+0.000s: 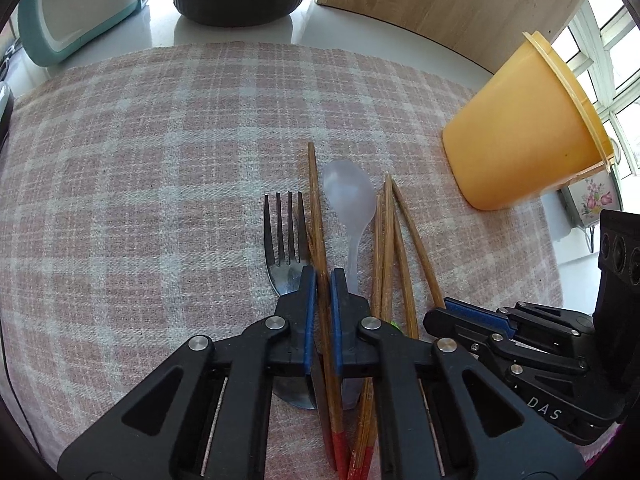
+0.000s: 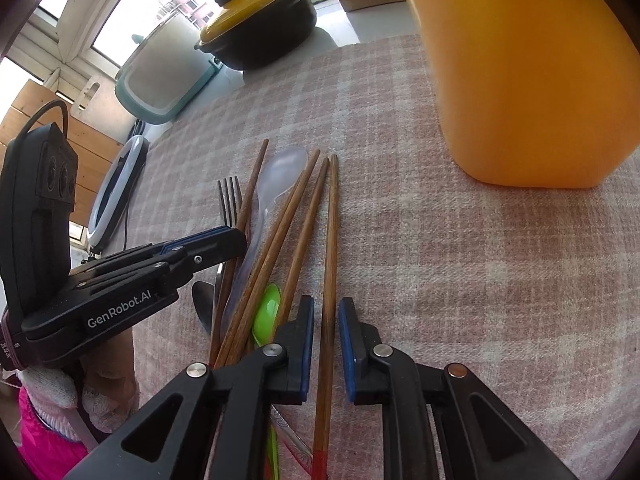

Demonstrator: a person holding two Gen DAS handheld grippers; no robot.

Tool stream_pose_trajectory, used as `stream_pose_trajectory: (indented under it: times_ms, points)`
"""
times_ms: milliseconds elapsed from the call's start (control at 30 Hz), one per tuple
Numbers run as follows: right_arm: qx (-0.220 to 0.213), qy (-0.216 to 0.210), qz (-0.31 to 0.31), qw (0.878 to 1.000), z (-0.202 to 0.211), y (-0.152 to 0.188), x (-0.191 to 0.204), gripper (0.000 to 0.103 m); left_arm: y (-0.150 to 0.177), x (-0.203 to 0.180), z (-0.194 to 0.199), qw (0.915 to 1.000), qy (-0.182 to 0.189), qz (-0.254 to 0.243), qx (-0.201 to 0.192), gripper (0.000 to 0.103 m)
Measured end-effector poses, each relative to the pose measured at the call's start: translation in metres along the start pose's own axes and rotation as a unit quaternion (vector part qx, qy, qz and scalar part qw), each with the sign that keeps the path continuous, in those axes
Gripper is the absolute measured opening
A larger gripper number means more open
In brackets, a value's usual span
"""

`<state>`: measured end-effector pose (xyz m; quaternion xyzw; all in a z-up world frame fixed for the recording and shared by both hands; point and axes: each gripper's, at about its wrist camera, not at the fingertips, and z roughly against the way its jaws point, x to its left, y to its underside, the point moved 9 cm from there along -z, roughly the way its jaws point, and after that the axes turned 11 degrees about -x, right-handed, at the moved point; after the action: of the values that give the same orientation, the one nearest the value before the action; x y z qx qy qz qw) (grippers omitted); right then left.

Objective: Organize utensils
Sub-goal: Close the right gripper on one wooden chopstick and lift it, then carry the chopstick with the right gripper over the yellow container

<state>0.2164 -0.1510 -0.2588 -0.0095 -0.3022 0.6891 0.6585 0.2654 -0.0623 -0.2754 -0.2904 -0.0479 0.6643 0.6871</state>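
Observation:
On the pink checked cloth (image 1: 160, 160) lie a metal fork (image 1: 282, 232), a clear plastic spoon (image 1: 347, 196) and several brown chopsticks (image 1: 386, 264) with red ends. My left gripper (image 1: 323, 280) is shut on one chopstick (image 1: 316, 208) beside the fork; from the right wrist view the left gripper (image 2: 234, 242) comes in from the left. My right gripper (image 2: 326, 308) straddles the rightmost chopstick (image 2: 332, 220), with a gap on each side of it, so it is open. A green spoon (image 2: 266, 312) lies under the pile. The orange cup (image 1: 516, 136) stands at the right.
A black pot (image 2: 264, 36) with a yellow lid, a teal appliance (image 1: 72, 12) and a wooden board (image 1: 440, 0) stand at the back. A ring light (image 2: 116, 192) lies left of the cloth. A gloved hand (image 2: 52, 392) and pink sleeve hold the left gripper.

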Motion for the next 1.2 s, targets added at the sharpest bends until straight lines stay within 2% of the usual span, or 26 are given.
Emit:
stream_pose_trajectory:
  times_ms: [67,300,567,867,1067,1200]
  points:
    - [0.0,0.001,0.008,1.0,0.0,0.0,0.003,0.005,-0.001,0.0,0.004,0.9999,0.007,0.009,-0.006,0.004]
    - [-0.012,-0.016,0.026,0.999,0.017,0.001,0.01,0.004,-0.004,0.006,0.027,0.9989,0.004,0.027,-0.038,0.004]
    - [-0.051,-0.051,0.027,0.997,0.055,-0.005,0.018,0.004,-0.003,0.003,0.077,0.9948,0.016,0.051,-0.087,0.004]
    - [-0.133,-0.058,0.03,0.989,0.115,-0.02,0.019,0.004,-0.032,-0.03,0.133,0.9862,0.044,0.027,-0.158,0.004]
    - [-0.195,-0.044,0.016,0.98,0.154,-0.042,0.003,0.004,-0.058,-0.056,0.164,0.9751,0.053,0.01,-0.215,0.004]
    - [-0.231,-0.026,0.005,0.973,0.176,-0.058,-0.013,0.004,-0.071,-0.068,0.173,0.9693,0.059,0.01,-0.238,0.004]
